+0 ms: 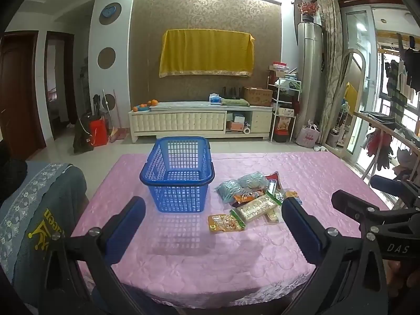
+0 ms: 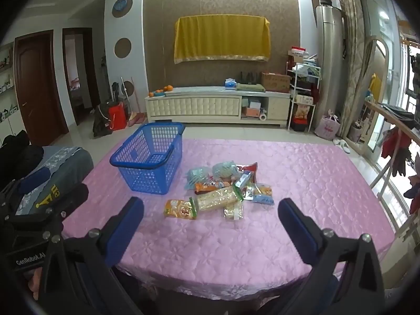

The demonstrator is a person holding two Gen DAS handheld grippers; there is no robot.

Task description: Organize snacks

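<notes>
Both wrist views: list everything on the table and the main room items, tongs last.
basket: one, blue, empty, left part of table
snack packets: about ten in a pile, mixed colours, right of the basket
tablecloth: one, pink, covers the table
cloth: one, yellow, on the far wall
cabinet: one, cream, below the cloth
oranges: several, cabinet's left end
left tongs: open, empty
right tongs: open, empty

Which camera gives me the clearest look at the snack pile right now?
The right wrist view: the snack pile sits centred between its open fingers, every packet unobstructed. In the left wrist view the pile lies off to the right, its near edge clipped by a blue finger pad.
</notes>
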